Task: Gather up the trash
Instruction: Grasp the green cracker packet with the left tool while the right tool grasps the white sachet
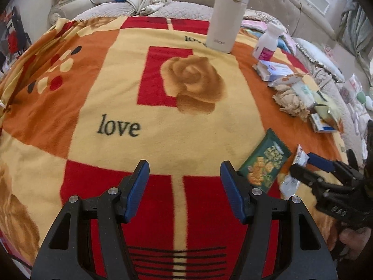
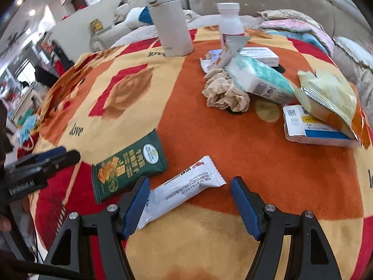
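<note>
A white snack wrapper point(image 2: 186, 184) lies flat on the patterned blanket point(image 2: 233, 144), between the fingers of my right gripper point(image 2: 190, 182); the jaws stand open around it without pinching it. Just left of it lies a green cracker packet point(image 2: 128, 165), which also shows in the left wrist view point(image 1: 264, 163). My left gripper point(image 1: 185, 186) hangs open over bare blanket with nothing between its fingers. In the right wrist view the left gripper point(image 2: 70, 154) shows at the left edge. Farther back lie crumpled brown paper point(image 2: 223, 93), a tissue pack point(image 2: 258, 79) and a torn yellow-orange bag point(image 2: 331, 98).
A tall white flask point(image 2: 170, 21) and a white pill bottle point(image 2: 229, 18) stand upright at the back. Medicine boxes point(image 2: 312, 130) lie under and beside the torn bag. Beyond the blanket are pillows, bedding and a padded headboard. The blanket's left half point(image 1: 116, 93) bears only its rose pattern.
</note>
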The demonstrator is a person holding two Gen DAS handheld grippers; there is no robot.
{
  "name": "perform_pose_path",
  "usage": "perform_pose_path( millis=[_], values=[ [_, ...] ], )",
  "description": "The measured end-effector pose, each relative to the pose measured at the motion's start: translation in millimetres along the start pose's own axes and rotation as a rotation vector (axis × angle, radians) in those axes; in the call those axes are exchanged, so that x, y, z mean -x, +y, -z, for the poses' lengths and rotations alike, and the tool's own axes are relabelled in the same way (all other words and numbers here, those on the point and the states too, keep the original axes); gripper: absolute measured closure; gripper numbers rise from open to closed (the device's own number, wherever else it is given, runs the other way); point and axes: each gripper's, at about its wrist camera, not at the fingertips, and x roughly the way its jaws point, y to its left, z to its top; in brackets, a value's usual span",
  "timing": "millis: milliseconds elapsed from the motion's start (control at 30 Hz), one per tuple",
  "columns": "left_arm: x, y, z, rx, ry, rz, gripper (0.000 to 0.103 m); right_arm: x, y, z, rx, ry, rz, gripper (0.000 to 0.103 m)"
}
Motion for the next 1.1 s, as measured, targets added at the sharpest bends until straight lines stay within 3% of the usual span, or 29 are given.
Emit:
perform_pose_path(
  millis=[100, 200, 233, 300, 367, 533, 667, 733, 867, 967, 1100],
  values=[
    [-1, -9, -2, -0.008, -0.001, 0.057, 0.041, 9, -5, 4, 0.049, 0.008, 0.04, 0.048],
    [-2, -26, -2, -0.054, 0.0, 0.109, 0.041, 25, -20, 13, 0.092, 0.011, 0.153, 0.049],
    [-3, -31, -2, -0.069, 0.002, 0.12, 0.041, 28, -25, 14, 0.085, 0.013, 0.156, 0.049],
    [-7, -43, -2, -0.114, 0.02, 0.145, 0.041, 39, -46, 18, 0.019, 0.01, 0.088, 0.049],
    [-11, -53, -1, -0.155, 0.028, 0.153, 0.041, 46, -55, 21, -0.013, 0.004, 0.088, 0.049],
    [-22, -84, 2, -0.306, 0.033, 0.102, 0.041, 53, -63, 28, -0.089, -0.009, 0.024, 0.047],
    [-31, -97, 4, -0.371, 0.05, 0.083, 0.041, 47, -57, 30, -0.099, 0.008, 0.007, 0.042],
    [-36, -97, 3, -0.368, 0.053, 0.072, 0.042, 42, -53, 29, -0.089, 0.023, 0.009, 0.042],
    [-41, -78, -7, -0.243, 0.058, 0.072, 0.057, 31, -47, 20, -0.093, 0.039, -0.041, 0.042],
    [-40, -66, -11, -0.173, 0.049, 0.044, 0.058, 20, -34, 11, -0.055, 0.04, -0.048, 0.047],
    [-38, -66, -7, -0.172, 0.048, 0.037, 0.057, 16, -15, 11, 0.033, 0.014, 0.0, 0.047]
  ],
)
